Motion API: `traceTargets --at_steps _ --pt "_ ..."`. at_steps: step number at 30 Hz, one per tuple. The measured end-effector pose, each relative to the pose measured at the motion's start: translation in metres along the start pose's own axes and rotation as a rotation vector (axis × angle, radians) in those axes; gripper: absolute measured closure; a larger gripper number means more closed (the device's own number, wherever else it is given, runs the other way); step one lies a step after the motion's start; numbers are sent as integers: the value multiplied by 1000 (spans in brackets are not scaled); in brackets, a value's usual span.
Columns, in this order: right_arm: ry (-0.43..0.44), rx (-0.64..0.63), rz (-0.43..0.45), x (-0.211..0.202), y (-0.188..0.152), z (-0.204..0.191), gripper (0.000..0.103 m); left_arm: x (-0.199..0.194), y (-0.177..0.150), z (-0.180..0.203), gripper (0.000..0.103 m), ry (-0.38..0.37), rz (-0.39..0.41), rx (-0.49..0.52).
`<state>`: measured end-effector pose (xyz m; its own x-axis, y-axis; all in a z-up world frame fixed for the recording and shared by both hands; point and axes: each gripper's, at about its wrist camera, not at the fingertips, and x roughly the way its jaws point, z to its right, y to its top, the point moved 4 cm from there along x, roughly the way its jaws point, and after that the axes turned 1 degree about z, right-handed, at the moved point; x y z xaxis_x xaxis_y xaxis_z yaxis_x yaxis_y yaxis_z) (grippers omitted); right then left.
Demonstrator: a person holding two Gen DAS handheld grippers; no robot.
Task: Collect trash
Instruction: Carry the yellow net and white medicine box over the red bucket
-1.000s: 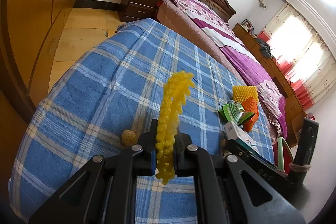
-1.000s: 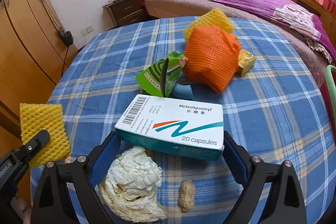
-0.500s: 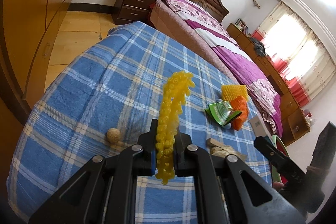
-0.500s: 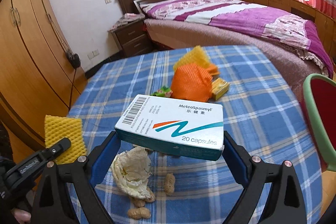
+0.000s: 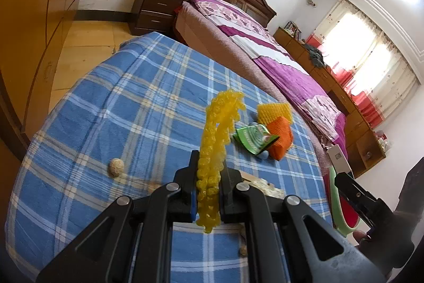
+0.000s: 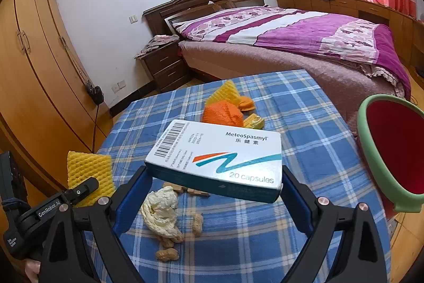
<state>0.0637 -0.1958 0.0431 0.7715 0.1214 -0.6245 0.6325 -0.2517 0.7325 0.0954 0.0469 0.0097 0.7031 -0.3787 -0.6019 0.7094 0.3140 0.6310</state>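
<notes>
My left gripper [image 5: 208,192] is shut on a yellow foam net [image 5: 216,139], held edge-on above the blue plaid table [image 5: 119,102]; the net also shows in the right wrist view [image 6: 88,177]. My right gripper [image 6: 214,192] is shut on a white and teal medicine box [image 6: 220,155], lifted above the table. On the table lie an orange foam net [image 6: 224,114], another yellow foam net [image 6: 225,92], a green wrapper [image 5: 253,138], a crumpled tissue [image 6: 160,211], peanut shells [image 6: 167,253] and a walnut [image 5: 115,166].
A red bin with a green rim [image 6: 392,147] stands at the table's right edge. A bed [image 6: 291,33] with a purple cover lies beyond the table. A wooden wardrobe [image 6: 34,76] runs along the left, a nightstand [image 6: 161,62] by the bed.
Both grippers have risen and pulled back from the table with their loads. The red bin has come into the right wrist view.
</notes>
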Motion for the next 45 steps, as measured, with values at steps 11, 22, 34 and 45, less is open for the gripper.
traceTargets --at_steps 11,22,34,45 --pt "-6 47 35 -22 3 27 8 -2 -1 25 93 -40 -11 32" --pt "-30 101 69 -45 8 63 8 0 -8 59 93 -95 -45 65" --pt "-59 152 101 -66 10 102 8 7 -17 97 93 -130 -82 118" --pt "-87 213 125 -80 10 146 8 20 -28 141 93 -161 -118 190"
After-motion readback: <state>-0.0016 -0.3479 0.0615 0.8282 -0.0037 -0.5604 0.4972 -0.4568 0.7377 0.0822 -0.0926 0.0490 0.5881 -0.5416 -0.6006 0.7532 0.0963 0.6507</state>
